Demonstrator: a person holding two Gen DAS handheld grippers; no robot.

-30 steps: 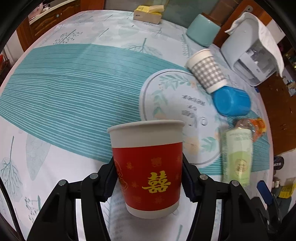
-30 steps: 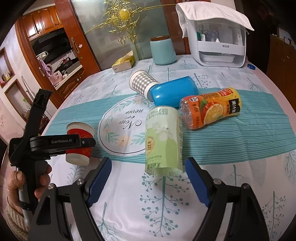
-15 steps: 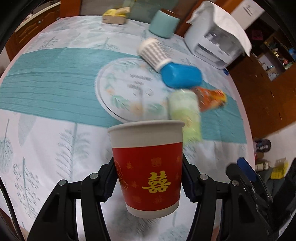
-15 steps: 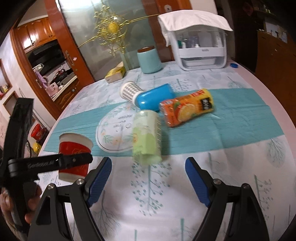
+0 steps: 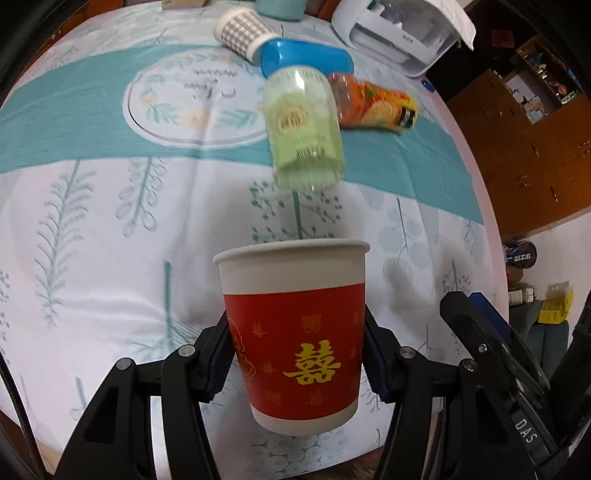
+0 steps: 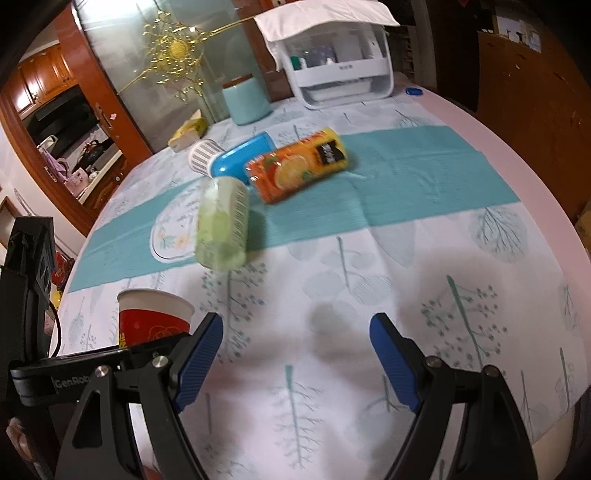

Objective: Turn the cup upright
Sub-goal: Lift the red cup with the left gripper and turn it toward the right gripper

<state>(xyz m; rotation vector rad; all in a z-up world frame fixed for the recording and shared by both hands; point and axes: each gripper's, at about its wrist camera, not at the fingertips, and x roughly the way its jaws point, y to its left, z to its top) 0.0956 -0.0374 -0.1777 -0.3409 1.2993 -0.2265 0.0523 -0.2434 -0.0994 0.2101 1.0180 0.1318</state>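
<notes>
A red paper cup with a white rim and a gold character stands upright between the jaws of my left gripper, which is shut on it and holds it a little above the tablecloth near the table's front edge. The cup also shows at the lower left of the right wrist view, mouth up. My right gripper is open and empty over the white tablecloth, to the right of the cup.
A green can, an orange juice bottle, a blue cup and a checked cup lie on their sides mid-table. A white appliance, a teal canister and a yellow box stand at the back.
My left gripper has carried the cup right and toward the table's front edge, and the right gripper now shows beside it. My right gripper has drawn back from the green can.
</notes>
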